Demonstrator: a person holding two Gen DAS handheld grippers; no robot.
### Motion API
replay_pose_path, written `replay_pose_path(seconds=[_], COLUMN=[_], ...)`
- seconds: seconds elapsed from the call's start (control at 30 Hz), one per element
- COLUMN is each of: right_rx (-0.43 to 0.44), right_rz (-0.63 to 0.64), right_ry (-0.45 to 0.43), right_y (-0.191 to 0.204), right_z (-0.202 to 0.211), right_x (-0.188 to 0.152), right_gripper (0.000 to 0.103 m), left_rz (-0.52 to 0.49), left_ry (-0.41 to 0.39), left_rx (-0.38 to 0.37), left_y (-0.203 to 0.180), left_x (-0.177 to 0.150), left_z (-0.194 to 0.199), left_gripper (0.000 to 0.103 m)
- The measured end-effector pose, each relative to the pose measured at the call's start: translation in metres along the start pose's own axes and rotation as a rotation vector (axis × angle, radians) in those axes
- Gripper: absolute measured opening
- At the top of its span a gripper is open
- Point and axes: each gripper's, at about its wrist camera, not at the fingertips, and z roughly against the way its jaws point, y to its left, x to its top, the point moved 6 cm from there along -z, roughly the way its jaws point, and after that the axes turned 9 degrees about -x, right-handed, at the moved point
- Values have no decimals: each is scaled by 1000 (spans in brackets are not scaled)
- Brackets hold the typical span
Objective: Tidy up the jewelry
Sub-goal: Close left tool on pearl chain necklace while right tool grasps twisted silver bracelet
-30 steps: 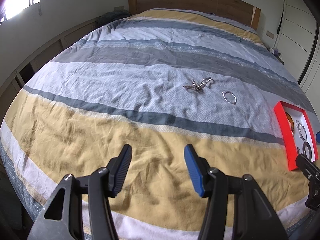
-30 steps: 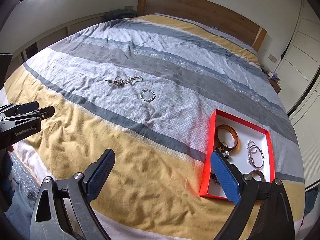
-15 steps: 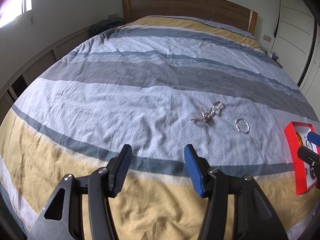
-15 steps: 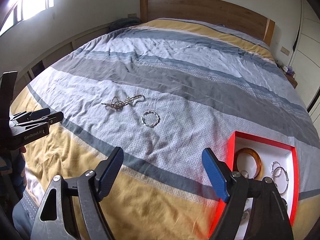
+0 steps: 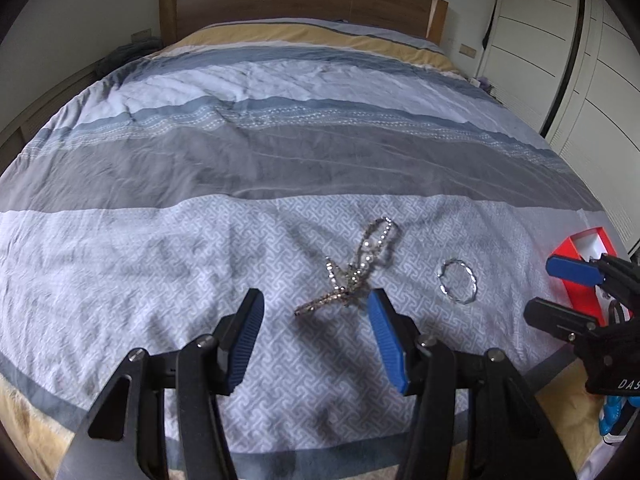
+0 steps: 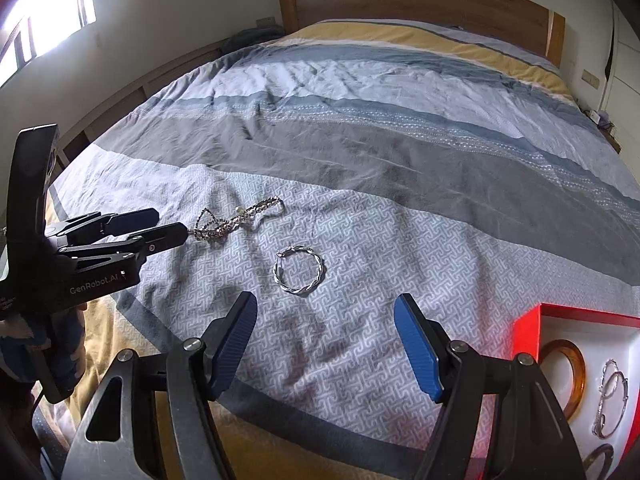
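On the left of the scene the left gripper (image 5: 316,322) hangs just above the patterned band of the bedspread (image 5: 280,152), its fingers moderately wide with nothing between them, lined up on the near end of the tangled beaded chain (image 5: 352,270). To the right of the chain, a little apart from it, lies the twisted silver bangle (image 6: 298,270); the right gripper (image 6: 326,338) sits just short of it, its jaws having just been closing yet parted with only cloth between them. Farthest right, at the near edge of the bed, is the red box (image 6: 528,334), already holding an amber ring (image 6: 576,372) and silver hoops (image 6: 610,404). The chain is loose and looped, so a pinch at one end may lift only a strand, let the rest trail and snag the soft cloth, or gather a fold of bedspread along with it. The bangle lies flat, and fingers coming down astride it may skate off the rim. Only the right wrist view shows the box's contents; the left wrist view shows only its corner but gives the chain's loops in clearer detail.
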Motion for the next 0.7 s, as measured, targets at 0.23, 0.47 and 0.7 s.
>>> replay_pose_path(seconds=[0.23, 0.47, 0.7], right_rx=[32, 55, 81], right_rz=[34, 58, 58], right_ry=[35, 44, 30], right_y=[9, 22, 31], right_z=[-31, -58, -74], right_x=[-3, 2, 11], right_gripper=[70, 68, 39], left_rz=[-42, 26, 35], left_ry=[33, -3, -30], left_rx=[-3, 19, 20], left_y=[1, 27, 32], left_x=[4, 12, 11], left_z=[-38, -42, -34], left_gripper=[51, 20, 11])
